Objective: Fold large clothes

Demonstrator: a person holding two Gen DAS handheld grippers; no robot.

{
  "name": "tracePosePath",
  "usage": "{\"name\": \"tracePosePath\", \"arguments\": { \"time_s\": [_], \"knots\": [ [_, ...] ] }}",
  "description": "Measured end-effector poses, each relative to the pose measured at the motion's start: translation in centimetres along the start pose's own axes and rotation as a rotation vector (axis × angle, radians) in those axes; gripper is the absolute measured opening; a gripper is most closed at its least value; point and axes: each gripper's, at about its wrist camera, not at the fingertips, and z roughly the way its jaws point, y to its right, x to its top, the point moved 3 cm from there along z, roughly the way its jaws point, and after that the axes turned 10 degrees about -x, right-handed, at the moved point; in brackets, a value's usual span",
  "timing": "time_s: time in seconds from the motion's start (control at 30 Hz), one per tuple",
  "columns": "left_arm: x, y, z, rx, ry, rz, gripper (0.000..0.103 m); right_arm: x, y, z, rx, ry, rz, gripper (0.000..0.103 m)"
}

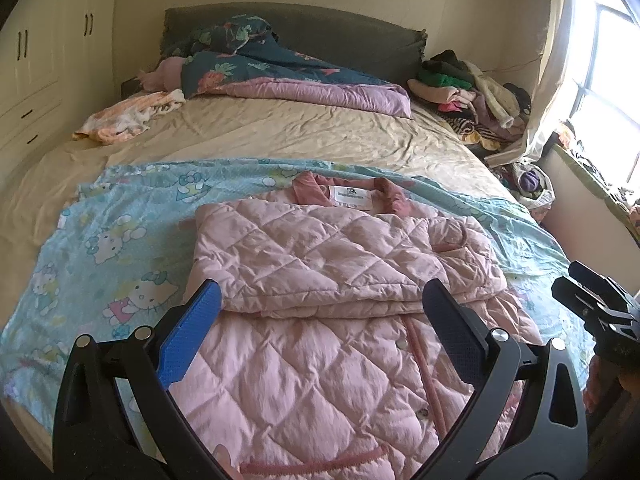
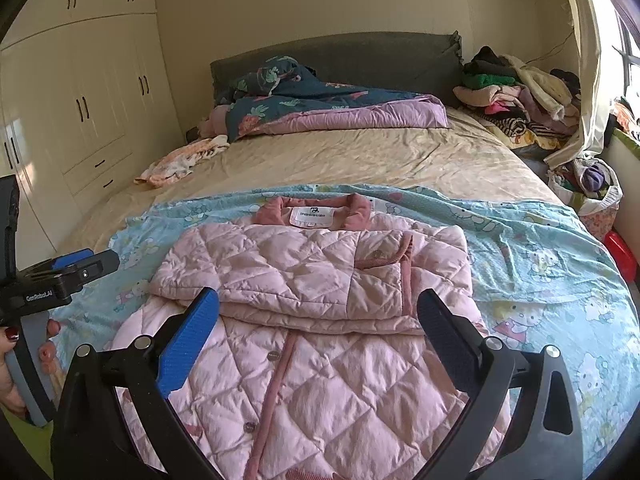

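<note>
A pink quilted jacket (image 1: pixel 328 288) (image 2: pixel 312 300) lies flat on a light blue cartoon-print sheet (image 1: pixel 120 216) (image 2: pixel 540 248) on the bed, collar at the far end. Both sleeves are folded across its chest. My left gripper (image 1: pixel 322 300) hovers open over the jacket's lower half, nothing between its fingers. My right gripper (image 2: pixel 320 308) is also open above the jacket's lower middle, holding nothing. In the left wrist view the right gripper (image 1: pixel 600 312) shows at the right edge; in the right wrist view the left gripper (image 2: pixel 76 268) shows at the left, held by a hand (image 2: pixel 24 356).
A beige bed sheet (image 1: pixel 280 132) stretches beyond, with a rumpled blue and purple duvet (image 1: pixel 288 76) at the headboard. An orange-white garment (image 1: pixel 128 116) lies at the left. A heap of clothes (image 1: pixel 472 92) sits at the right by the window; cupboards (image 2: pixel 80 112) line the left wall.
</note>
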Motion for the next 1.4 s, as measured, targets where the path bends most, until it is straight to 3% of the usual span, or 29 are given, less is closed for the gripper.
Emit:
{"name": "tracePosePath", "arguments": {
  "time_s": [0.53, 1.4],
  "knots": [
    [-3.9, 0.3, -1.7, 0.003, 0.009, 0.002, 0.095, -2.8, 1.3, -2.2, -0.016, 0.018, 0.008, 0.099],
    [-12.0, -1.7, -1.7, 0.076, -0.076, -0.015, 0.095, -9.7, 3.8, -2.4, -0.059, -0.047, -0.008, 0.099]
  ]
}}
